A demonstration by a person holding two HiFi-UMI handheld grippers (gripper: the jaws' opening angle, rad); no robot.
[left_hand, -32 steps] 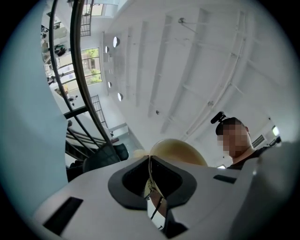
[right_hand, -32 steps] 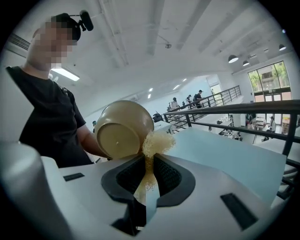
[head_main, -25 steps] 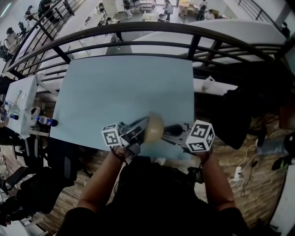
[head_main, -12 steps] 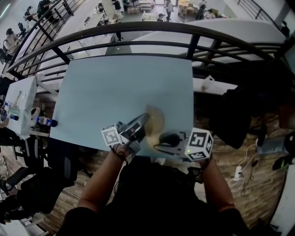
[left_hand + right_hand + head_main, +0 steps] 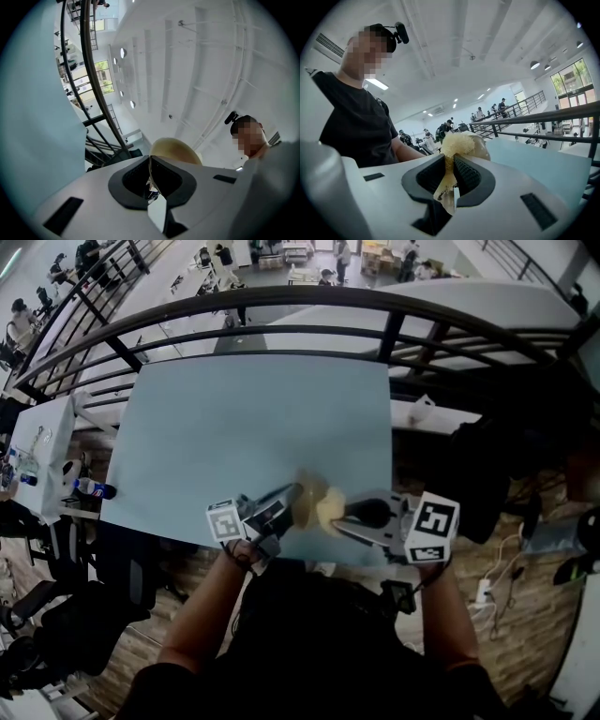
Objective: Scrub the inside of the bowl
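A beige bowl (image 5: pixel 307 501) hangs above the near edge of the light blue table (image 5: pixel 244 427). My left gripper (image 5: pixel 292 497) is shut on its rim from the left. In the left gripper view the thin rim runs between the pads and the bowl (image 5: pixel 176 149) bulges beyond them. My right gripper (image 5: pixel 345 514) is shut on a pale yellow mesh scrubber (image 5: pixel 330 510), which sits at the bowl's right side. In the right gripper view the scrubber (image 5: pixel 457 140) sticks up from the pads, with the bowl (image 5: pixel 483 149) right behind it.
A dark metal railing (image 5: pixel 375 306) curves round the table's far side. At the left stands a small side table (image 5: pixel 42 446) with a bottle (image 5: pixel 94 488). Black bags and cables (image 5: pixel 487 592) lie on the wooden floor at the right.
My right gripper has moved right and risen with the scrubber, which now shows at the bowl's right. The left gripper and bowl have sunk a little.
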